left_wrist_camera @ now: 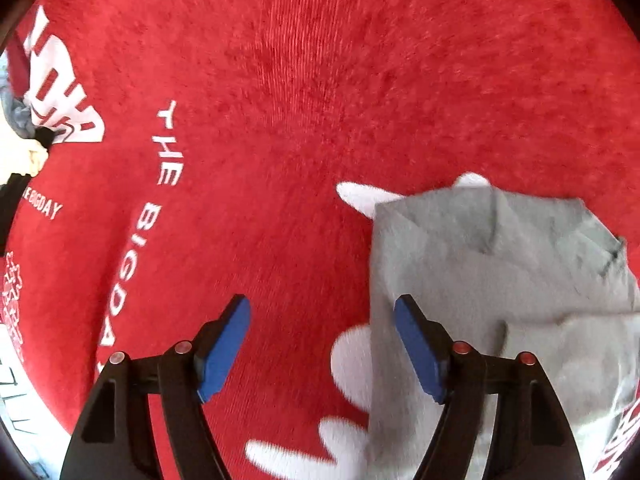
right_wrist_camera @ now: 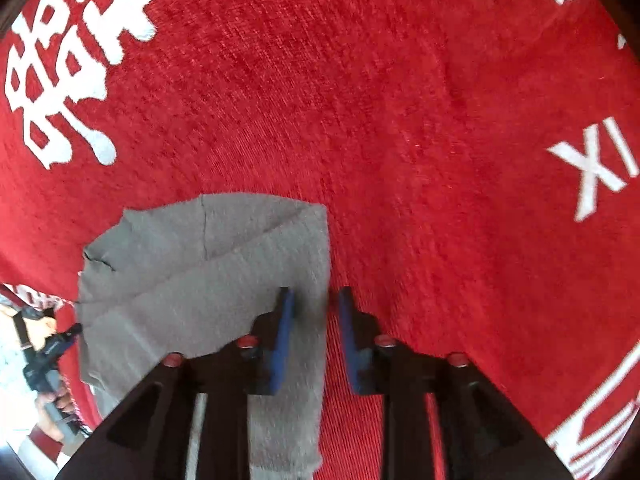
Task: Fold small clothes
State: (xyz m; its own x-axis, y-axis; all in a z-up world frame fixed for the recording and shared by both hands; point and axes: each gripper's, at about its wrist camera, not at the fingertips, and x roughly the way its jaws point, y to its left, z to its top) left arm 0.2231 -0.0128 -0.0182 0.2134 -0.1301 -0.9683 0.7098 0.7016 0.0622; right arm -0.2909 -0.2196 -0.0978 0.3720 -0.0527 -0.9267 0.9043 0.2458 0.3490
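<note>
A small grey garment (left_wrist_camera: 480,280) lies partly folded on a red cloth (left_wrist_camera: 280,120) with white lettering. In the left wrist view it fills the lower right. My left gripper (left_wrist_camera: 322,304) is open just above it; the garment's left edge runs between the blue pads, with the right finger (left_wrist_camera: 420,348) over the grey fabric. In the right wrist view the grey garment (right_wrist_camera: 200,260) sits at lower left. My right gripper (right_wrist_camera: 315,292) stands narrowly open astride the garment's right edge. Its left pad (right_wrist_camera: 282,340) is over the fabric and its right pad over the red cloth (right_wrist_camera: 400,120).
The red cloth covers the whole work surface, with large white characters (right_wrist_camera: 68,80) and letters across it. Other bunched clothes (left_wrist_camera: 24,120) lie at the far left edge. A person's hand (right_wrist_camera: 48,360) on the other gripper's handle shows at lower left.
</note>
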